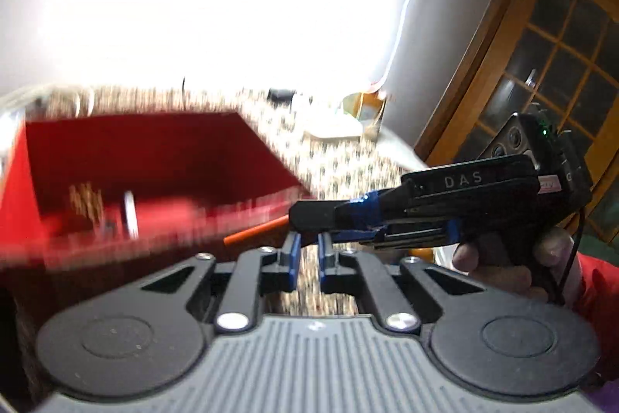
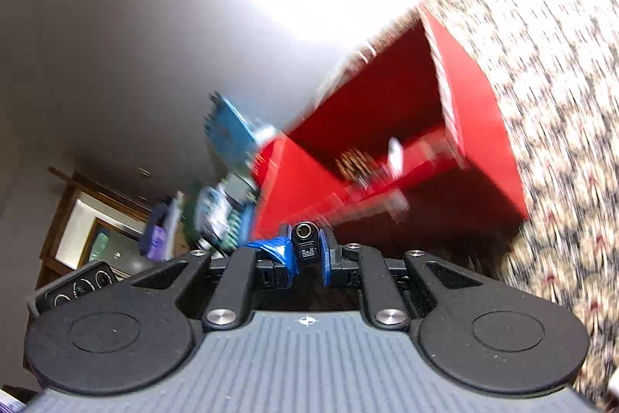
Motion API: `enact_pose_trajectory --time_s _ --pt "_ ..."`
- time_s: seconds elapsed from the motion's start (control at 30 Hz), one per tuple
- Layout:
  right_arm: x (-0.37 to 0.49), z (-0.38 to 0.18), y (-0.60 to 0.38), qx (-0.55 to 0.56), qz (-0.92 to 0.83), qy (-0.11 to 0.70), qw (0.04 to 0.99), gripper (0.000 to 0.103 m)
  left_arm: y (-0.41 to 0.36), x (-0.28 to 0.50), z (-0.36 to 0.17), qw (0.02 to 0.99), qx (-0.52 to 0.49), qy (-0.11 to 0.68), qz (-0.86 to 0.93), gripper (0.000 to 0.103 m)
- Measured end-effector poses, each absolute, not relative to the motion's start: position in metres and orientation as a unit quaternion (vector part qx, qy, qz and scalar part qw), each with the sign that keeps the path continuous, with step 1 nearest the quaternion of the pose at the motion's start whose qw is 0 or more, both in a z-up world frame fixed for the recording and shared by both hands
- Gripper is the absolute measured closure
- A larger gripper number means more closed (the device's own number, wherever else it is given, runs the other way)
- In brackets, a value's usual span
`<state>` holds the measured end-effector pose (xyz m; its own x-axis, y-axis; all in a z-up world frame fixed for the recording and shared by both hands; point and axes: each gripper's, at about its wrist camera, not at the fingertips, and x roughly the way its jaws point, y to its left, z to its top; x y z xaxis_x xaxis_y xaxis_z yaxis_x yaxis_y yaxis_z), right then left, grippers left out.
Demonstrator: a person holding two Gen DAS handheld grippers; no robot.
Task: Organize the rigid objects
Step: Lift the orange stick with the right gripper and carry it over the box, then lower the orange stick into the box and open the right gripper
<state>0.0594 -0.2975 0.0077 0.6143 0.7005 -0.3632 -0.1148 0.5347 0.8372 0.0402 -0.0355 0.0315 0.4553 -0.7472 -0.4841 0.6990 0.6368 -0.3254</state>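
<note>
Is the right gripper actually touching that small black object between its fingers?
Touching. In the right wrist view the right gripper has its blue fingers closed against both sides of the small black object.

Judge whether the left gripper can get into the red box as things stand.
Probably, but not straight: the right gripper, shut on an orange stick, crosses just ahead of the left gripper; the open red box lies beyond.
</note>
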Motion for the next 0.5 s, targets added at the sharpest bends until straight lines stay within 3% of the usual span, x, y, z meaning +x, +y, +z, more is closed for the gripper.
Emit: enact_pose_trajectory --time_s 0.2,0.5 --pt "0.116 0.032 -0.289 0.360 0.258 0.343 0.828 0.103 -0.037 0.092 0.052 0.864 -0.035 0.290 -0.411 0.102" --pt "0.191 -0.003 -0.259 0.262 0.233 0.459 0.816 0.103 -0.029 0.161 0.000 0.850 -0.043 0.384 -0.359 0.101"
